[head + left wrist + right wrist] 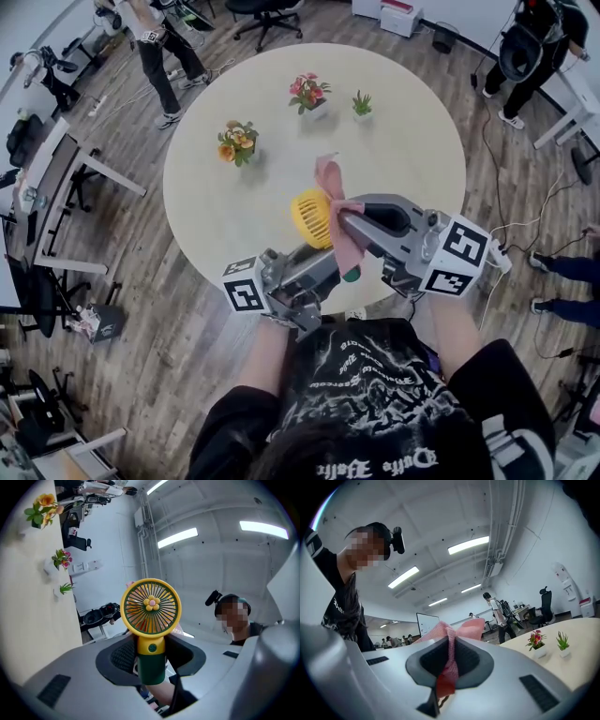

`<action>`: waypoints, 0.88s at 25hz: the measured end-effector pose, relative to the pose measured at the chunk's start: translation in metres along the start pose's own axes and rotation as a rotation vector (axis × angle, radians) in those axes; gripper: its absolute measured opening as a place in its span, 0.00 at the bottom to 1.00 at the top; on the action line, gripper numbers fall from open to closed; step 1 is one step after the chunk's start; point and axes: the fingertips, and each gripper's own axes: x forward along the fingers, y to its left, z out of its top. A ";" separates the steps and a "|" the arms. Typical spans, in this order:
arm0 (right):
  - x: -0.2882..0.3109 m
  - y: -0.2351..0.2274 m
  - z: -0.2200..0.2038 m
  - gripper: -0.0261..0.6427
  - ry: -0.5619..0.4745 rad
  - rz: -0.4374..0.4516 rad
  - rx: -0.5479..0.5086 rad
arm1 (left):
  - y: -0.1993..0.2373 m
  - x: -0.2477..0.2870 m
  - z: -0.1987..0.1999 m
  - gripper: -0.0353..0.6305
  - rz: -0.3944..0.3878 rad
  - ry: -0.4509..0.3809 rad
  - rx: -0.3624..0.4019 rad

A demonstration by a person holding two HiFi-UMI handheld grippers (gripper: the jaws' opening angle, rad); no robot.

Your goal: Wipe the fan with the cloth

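Observation:
A small hand fan with a yellow round head and a dark green handle is held up over the table's near edge. My left gripper is shut on the fan's green handle, and the fan's grille with a flower at its middle faces that camera. My right gripper is shut on a pink cloth, which bunches out past its fingertips and hangs against the fan's head on its right side. Both grippers point up, away from the table.
The round beige table holds an orange flower pot, a pink flower pot and a small green plant. People stand on the wooden floor at the back left and back right. Desks line the left side.

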 end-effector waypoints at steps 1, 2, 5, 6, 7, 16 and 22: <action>0.001 -0.004 0.001 0.08 -0.005 0.001 0.012 | -0.002 0.001 -0.004 0.35 -0.009 0.029 0.011; 0.002 -0.007 0.001 0.08 -0.008 0.003 0.024 | -0.003 0.002 -0.006 0.35 -0.020 0.048 0.017; 0.006 -0.014 0.000 0.08 -0.023 0.002 0.066 | -0.008 0.001 -0.006 0.35 -0.055 0.061 0.014; 0.007 -0.017 -0.001 0.08 -0.031 -0.006 0.080 | -0.009 0.000 -0.005 0.35 -0.067 0.066 0.012; 0.008 -0.023 -0.001 0.08 -0.042 -0.023 0.095 | -0.011 0.000 -0.006 0.35 -0.077 0.074 0.012; -0.028 -0.072 0.010 0.08 -0.251 -0.205 0.297 | 0.045 -0.035 -0.011 0.35 0.172 0.096 -0.002; -0.078 -0.088 -0.021 0.08 -0.255 -0.344 0.363 | 0.124 -0.110 0.005 0.35 0.616 0.013 -0.098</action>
